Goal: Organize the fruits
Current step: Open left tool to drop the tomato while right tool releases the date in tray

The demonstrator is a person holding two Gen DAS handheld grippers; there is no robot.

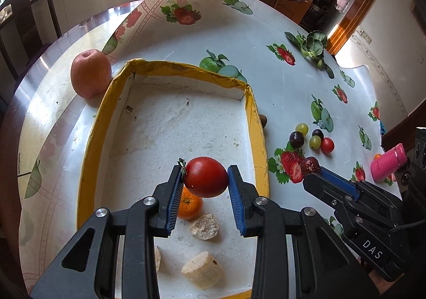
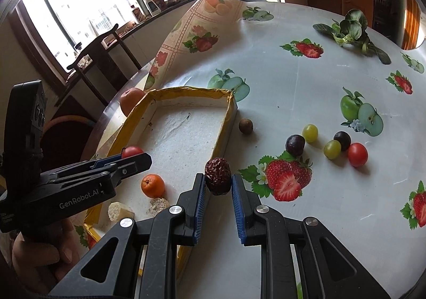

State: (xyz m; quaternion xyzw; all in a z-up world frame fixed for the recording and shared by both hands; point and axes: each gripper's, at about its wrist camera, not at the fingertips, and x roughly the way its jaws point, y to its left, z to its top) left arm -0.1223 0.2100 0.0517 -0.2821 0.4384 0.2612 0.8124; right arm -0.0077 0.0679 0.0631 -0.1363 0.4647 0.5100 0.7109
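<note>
Hovering above the tray (image 1: 255,123), the left gripper (image 1: 205,179) clamps a tomato (image 1: 206,176); the right gripper (image 2: 217,181) clamps a date (image 2: 217,175).

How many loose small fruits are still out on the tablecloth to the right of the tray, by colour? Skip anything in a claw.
Green grapes: 2
Dark purple grapes: 2
Red cherry tomato: 1
Brown round fruit by the tray wall: 1
Total: 6
</note>
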